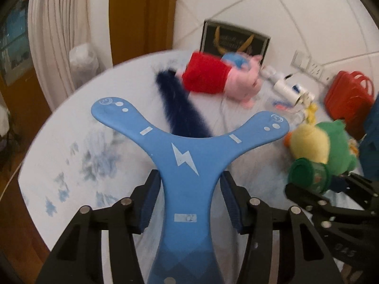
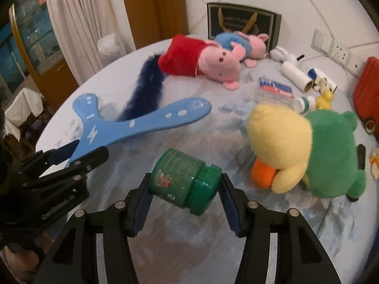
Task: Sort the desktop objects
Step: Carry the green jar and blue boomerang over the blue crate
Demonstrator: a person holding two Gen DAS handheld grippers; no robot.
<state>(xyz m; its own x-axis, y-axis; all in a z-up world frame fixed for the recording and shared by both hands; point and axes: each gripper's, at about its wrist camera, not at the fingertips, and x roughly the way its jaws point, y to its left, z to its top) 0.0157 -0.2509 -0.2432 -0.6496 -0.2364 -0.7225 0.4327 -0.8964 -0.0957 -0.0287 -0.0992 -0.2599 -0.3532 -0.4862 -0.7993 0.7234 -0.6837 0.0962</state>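
Note:
A blue three-armed boomerang [image 1: 187, 156] with a white lightning mark has its stem between the pads of my left gripper [image 1: 191, 177], which is shut on it. In the right wrist view the boomerang [image 2: 142, 120] hangs just above the cloth, held by the left gripper [image 2: 83, 153] at the left edge. My right gripper [image 2: 186, 179] is shut on a green jar [image 2: 182, 177] lying sideways, one pad on its base and one on its lid. The left wrist view shows that jar [image 1: 308, 172] in the right gripper [image 1: 319, 182] at the right.
A round table with a pale blue cloth [image 2: 189, 236] carries a pink pig plush in red [image 2: 199, 59], a second pig in blue [image 2: 236, 40], a dark blue fluffy tail [image 2: 144, 87], a yellow and green duck plush [image 2: 296, 151], a white tube [image 2: 293, 73], a plastic packet [image 2: 274, 90] and a red bag [image 2: 367, 90].

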